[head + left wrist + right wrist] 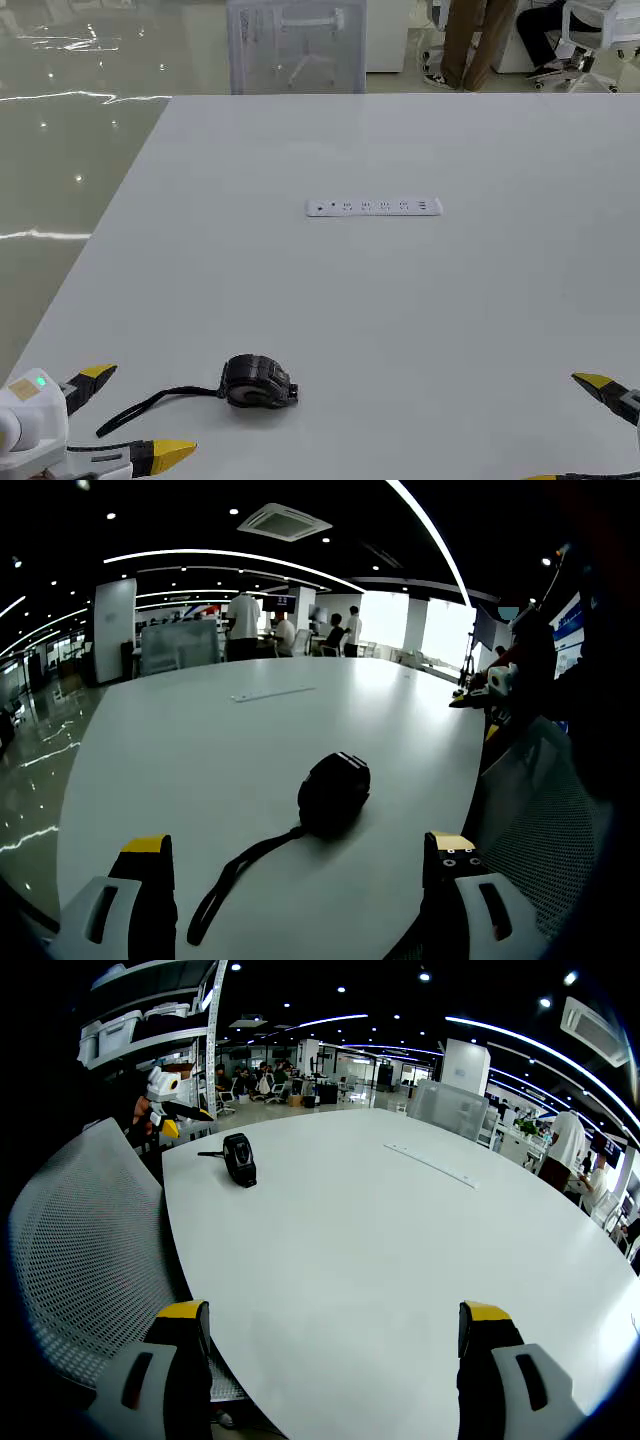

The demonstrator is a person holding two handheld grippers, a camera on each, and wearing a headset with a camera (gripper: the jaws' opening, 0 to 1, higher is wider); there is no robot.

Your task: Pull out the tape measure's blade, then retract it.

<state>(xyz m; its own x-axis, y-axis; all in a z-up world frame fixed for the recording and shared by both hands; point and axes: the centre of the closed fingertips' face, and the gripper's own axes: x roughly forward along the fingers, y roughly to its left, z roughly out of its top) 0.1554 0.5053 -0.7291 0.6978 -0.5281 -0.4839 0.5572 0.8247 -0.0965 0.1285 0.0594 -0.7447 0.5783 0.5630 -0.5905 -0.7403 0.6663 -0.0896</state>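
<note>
1. While the tape measure (257, 382) lies untouched on the white table (420, 300), both grippers hang near the lower edge of the head view with nothing between their jaws.
2. In the head view the dark, rounded tape measure sits at lower left of centre, and its black wrist strap (150, 405) trails away to the left across the tabletop.
3. At the lower left corner of the head view the left gripper (150, 409) has its yellow-tipped jaws spread wide. The loose end of the strap lies in the gap between them, and the case is just beyond the tips.
4. In the left gripper view, the left gripper (300, 845) points straight at the tape measure (335, 793), which sits mid-frame above the jaws. The strap (235, 880) curls down toward the lower left.
5. At the lower right corner of the head view the right gripper (565, 428) also has its jaws apart, well away from the tape measure.
6. In the right gripper view, the right gripper (334, 1311) gapes over bare tabletop, and the tape measure (239, 1158) is small at the upper left.
7. A white power strip (372, 207) lies flat above centre in the head view.
8. A grey mesh chair (80, 1250) stands at the left of the right gripper view.
</note>
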